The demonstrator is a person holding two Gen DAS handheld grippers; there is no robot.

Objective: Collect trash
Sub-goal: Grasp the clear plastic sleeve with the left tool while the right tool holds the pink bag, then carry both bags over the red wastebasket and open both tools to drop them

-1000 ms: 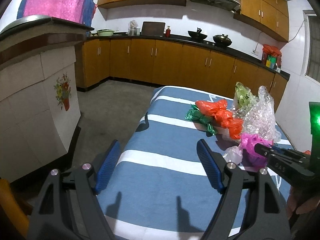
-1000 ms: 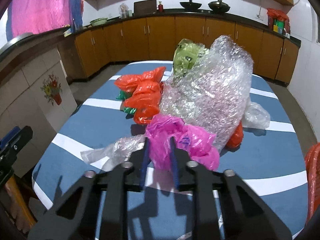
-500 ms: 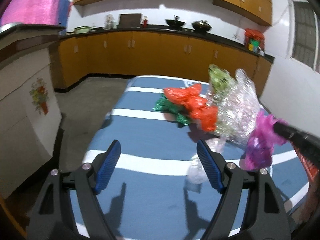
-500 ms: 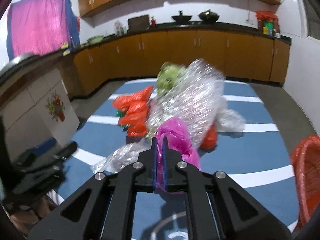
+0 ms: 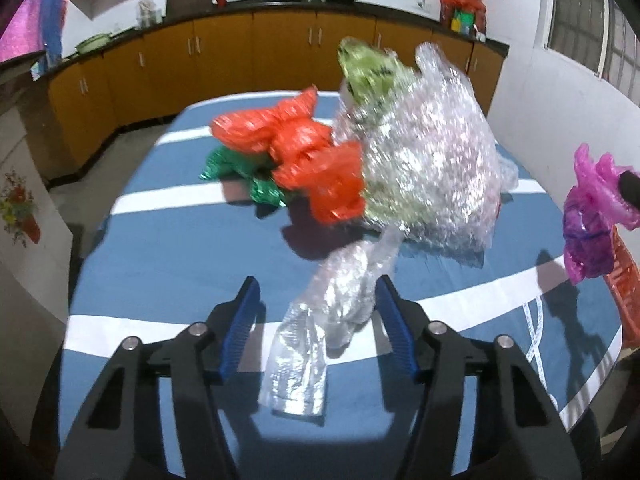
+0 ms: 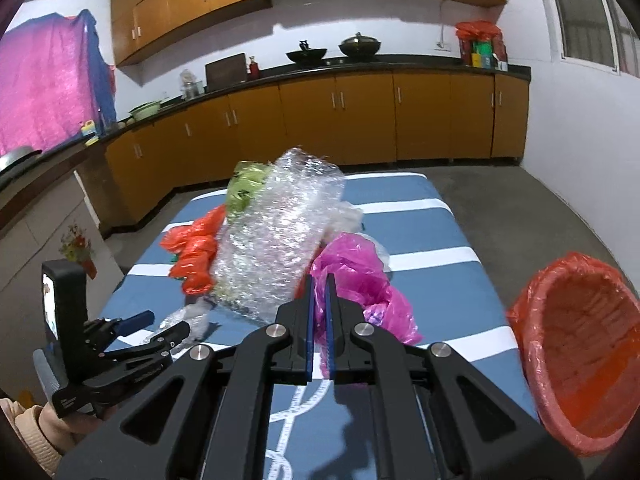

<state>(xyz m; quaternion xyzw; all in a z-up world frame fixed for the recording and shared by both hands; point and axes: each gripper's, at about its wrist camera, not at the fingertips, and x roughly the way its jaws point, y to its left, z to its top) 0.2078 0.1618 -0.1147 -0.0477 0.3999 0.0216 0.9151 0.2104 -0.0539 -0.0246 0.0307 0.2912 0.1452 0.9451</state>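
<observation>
Right gripper (image 6: 319, 320) clamps pink bag (image 6: 356, 276), bin (image 6: 576, 364) at its three o'clock (left gripper (image 5: 316, 320) gapes).

Orange-brown cabinets (image 6: 340, 120) are running along the wall well ahead of the tool, under a dark worktop. Two dark woks (image 6: 332, 54) are sitting on that worktop, straight ahead. A pink cloth (image 6: 48, 84) is hanging far off to the tool's left. A tiled wall with a flower decal (image 5: 18, 208) is standing to the left, nearer. Grey floor (image 6: 520, 200) is spreading to the right.
</observation>
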